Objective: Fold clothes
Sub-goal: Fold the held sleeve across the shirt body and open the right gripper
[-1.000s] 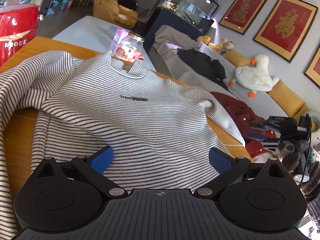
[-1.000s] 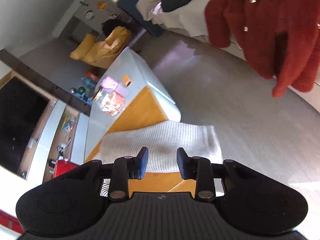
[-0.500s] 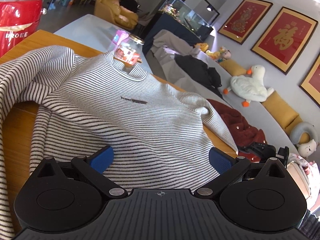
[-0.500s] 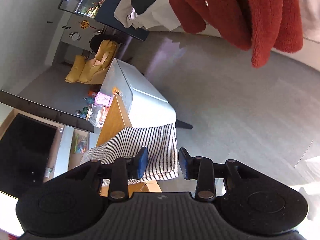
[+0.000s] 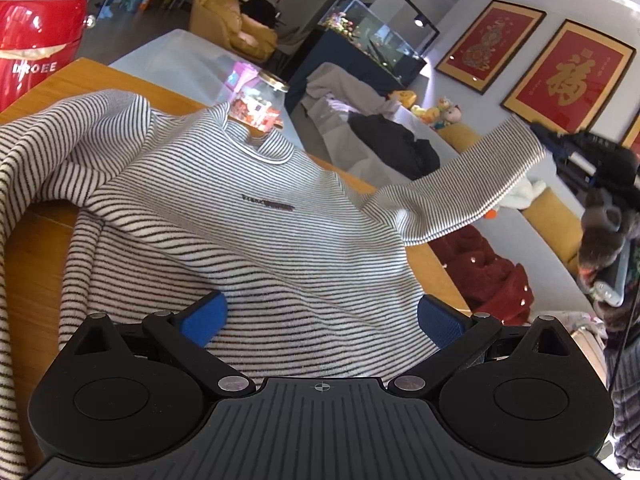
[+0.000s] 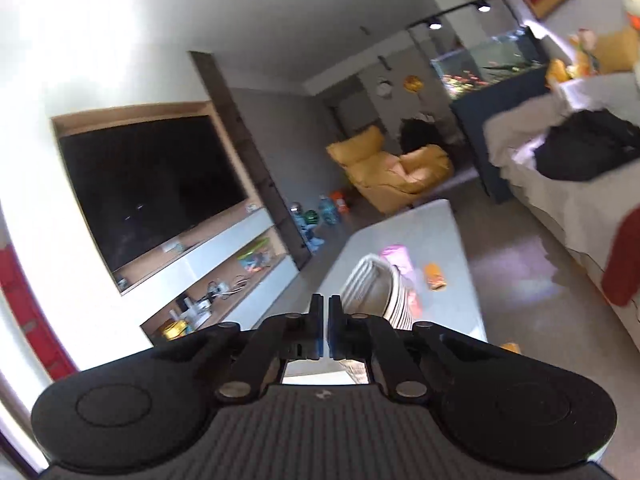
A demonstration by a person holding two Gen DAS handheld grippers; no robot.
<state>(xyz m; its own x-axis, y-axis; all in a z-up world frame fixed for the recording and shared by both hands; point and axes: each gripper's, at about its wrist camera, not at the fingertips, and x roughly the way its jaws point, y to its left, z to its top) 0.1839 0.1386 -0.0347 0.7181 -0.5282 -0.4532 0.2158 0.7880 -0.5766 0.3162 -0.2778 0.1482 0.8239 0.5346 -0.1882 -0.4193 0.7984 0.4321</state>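
Observation:
A white sweater with thin black stripes (image 5: 256, 216) lies face up on the wooden table (image 5: 36, 264), its collar at the far side. My left gripper (image 5: 322, 316) hovers open just over the hem, blue pads wide apart with nothing between them. The sweater's right sleeve (image 5: 460, 184) is lifted off the table and stretched up to the right, where my right gripper (image 5: 538, 132) is shut on its cuff. In the right wrist view the jaws (image 6: 324, 320) are pressed together and the striped cuff (image 6: 376, 288) bunches just beyond them. The left sleeve (image 5: 24, 152) trails off to the left.
A red tin (image 5: 36, 40) stands at the table's far left corner and a glass jar (image 5: 256, 104) behind the collar. A grey sofa (image 5: 520, 248) with a red fleece garment (image 5: 484, 276) runs along the right. A person's hand (image 5: 600, 232) holds the right gripper.
The right gripper shut on the sleeve cuff and swung up, rolling as it rose, so the sleeve that hung over the table's right edge is now held in the air. The left gripper stayed put.

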